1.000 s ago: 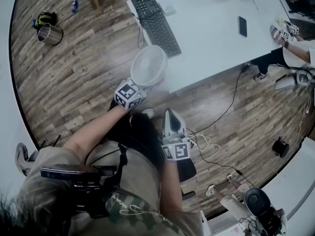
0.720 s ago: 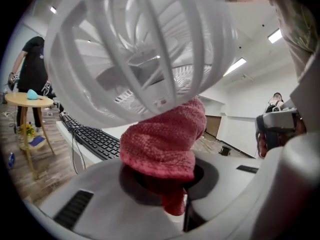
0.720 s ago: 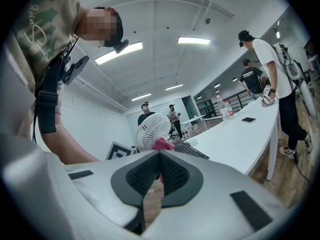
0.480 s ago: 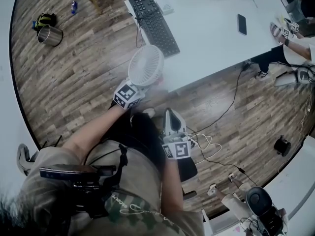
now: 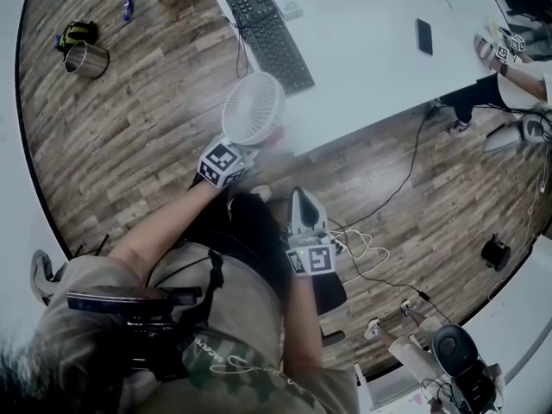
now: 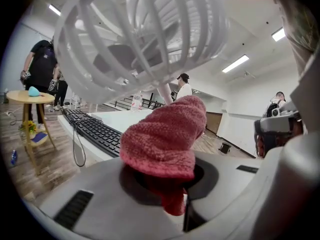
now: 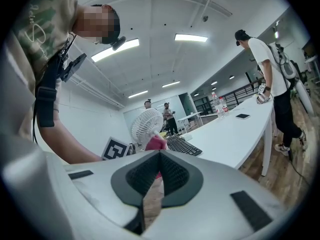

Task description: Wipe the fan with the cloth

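Note:
A white round fan (image 5: 253, 108) stands at the near edge of the white table (image 5: 371, 50). My left gripper (image 5: 248, 149) is shut on a red knitted cloth (image 6: 162, 139), which bunches out of the jaws right under the fan's grille (image 6: 145, 34), by its stem. In the head view the cloth (image 5: 274, 136) shows as a pink blur at the fan's lower right. My right gripper (image 5: 299, 200) hangs lower and nearer my body, shut with nothing between its jaws. In the right gripper view the fan (image 7: 147, 125) and the cloth (image 7: 156, 143) show beyond those shut jaws.
A black keyboard (image 5: 266, 33) with its cable lies on the table behind the fan, and a phone (image 5: 423, 36) farther right. Cables (image 5: 362, 257) trail over the wooden floor. A metal bucket (image 5: 84, 59) stands at the far left. People stand around the table.
The left gripper keeps the cloth at the fan's lower edge. The view has shifted a little. The right gripper has barely moved.

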The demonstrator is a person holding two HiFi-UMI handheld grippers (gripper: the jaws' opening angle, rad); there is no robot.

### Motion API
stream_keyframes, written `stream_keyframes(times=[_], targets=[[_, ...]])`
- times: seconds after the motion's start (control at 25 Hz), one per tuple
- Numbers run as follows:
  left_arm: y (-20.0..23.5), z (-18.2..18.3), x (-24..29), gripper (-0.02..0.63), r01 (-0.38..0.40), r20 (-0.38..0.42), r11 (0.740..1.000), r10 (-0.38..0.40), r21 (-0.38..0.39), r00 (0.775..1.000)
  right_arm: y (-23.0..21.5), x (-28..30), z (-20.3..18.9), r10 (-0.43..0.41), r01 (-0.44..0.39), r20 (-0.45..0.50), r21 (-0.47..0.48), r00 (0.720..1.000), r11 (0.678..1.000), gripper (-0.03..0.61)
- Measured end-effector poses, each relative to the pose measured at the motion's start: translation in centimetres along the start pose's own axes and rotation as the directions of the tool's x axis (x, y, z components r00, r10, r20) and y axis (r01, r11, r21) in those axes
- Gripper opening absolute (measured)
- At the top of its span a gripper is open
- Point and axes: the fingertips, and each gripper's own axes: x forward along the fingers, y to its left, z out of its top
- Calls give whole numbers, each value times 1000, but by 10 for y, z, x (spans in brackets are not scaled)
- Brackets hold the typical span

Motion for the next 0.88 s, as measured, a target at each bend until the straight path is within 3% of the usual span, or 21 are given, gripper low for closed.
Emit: stream_keyframes(times=[0.24, 0.48, 0.88], targets=[[-6, -16, -2, 52, 25, -42, 999, -24, 19, 999, 3, -2, -7, -3, 3, -10, 3, 1000, 1000, 2], [-9, -22, -3, 52, 22, -33, 999, -24, -46, 999, 7, -3, -11, -2, 2, -14, 11, 1000, 1000, 2], [-15, -42, -1, 54, 66, -99, 996, -71, -52, 993, 1, -10, -13, -29, 29, -12, 23, 1000, 999, 2]])
